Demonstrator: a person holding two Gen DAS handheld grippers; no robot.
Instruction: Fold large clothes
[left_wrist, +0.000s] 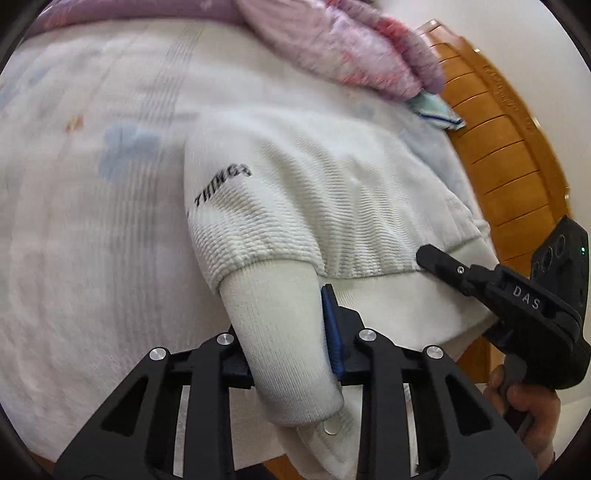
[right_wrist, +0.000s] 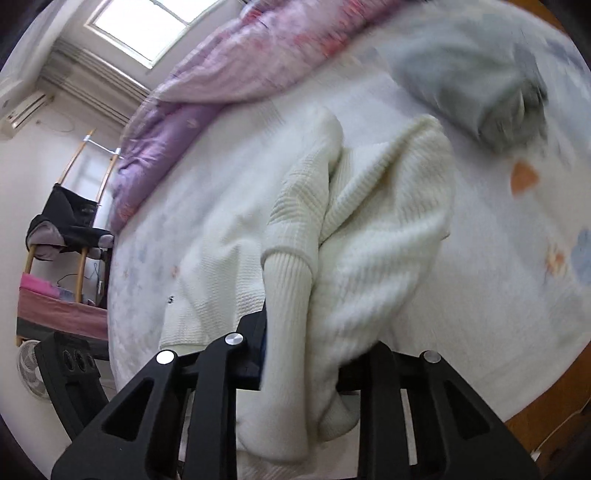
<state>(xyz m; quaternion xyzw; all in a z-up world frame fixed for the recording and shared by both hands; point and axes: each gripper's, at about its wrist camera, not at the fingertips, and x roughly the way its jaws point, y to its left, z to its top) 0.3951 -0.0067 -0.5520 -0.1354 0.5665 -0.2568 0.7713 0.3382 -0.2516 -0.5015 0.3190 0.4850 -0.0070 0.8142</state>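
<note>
A white knit sweater (left_wrist: 332, 192) with black lettering lies on the bed; it also shows in the right wrist view (right_wrist: 388, 229). My left gripper (left_wrist: 291, 350) is shut on the sweater's ribbed sleeve cuff (left_wrist: 280, 332). My right gripper (right_wrist: 299, 365) is shut on the other ribbed cuff (right_wrist: 288, 314) together with bunched sweater fabric. In the left wrist view the right gripper (left_wrist: 517, 295) sits at the right, by the sweater's hem. In the right wrist view the left gripper's body (right_wrist: 70, 373) shows at the lower left.
The bed has a white patterned sheet (left_wrist: 92, 184). A purple-pink quilt (right_wrist: 221, 85) is bunched along the far side. A grey garment (right_wrist: 491, 92) lies beyond the sweater. A wooden bed frame (left_wrist: 506, 147) runs along the right. A chair with clothes (right_wrist: 66, 229) and a fan (right_wrist: 31, 365) stand beside the bed.
</note>
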